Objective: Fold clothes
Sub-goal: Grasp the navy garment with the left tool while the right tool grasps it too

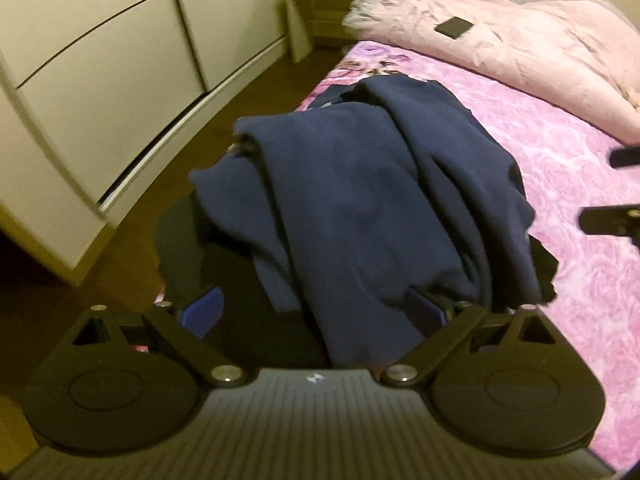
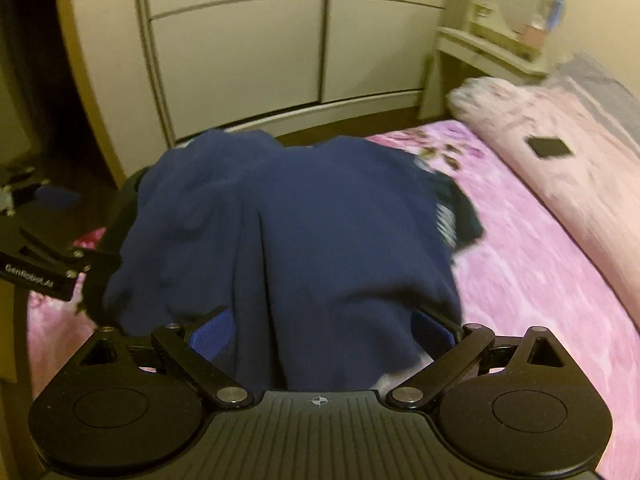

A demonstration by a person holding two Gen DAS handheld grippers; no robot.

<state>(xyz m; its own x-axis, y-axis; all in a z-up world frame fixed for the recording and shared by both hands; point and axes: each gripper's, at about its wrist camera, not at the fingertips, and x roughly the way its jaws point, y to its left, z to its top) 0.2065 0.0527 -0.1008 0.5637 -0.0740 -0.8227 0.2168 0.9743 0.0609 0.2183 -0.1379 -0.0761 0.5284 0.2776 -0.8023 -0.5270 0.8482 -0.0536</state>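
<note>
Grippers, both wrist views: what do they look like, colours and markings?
Both match. The left gripper and right gripper have a matte black ribbed body, two round black discs, black linkage bars with silver pivot screws, and blue textured pads. Each has a small white emblem mid-body. The left one's side reads "GenRobot.AI" in the right wrist view.

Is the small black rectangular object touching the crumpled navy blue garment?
Apart. In the left wrist view the black rectangular object lies on the pale pink quilt, with pink floral bedsheet showing between it and the navy garment.
</note>
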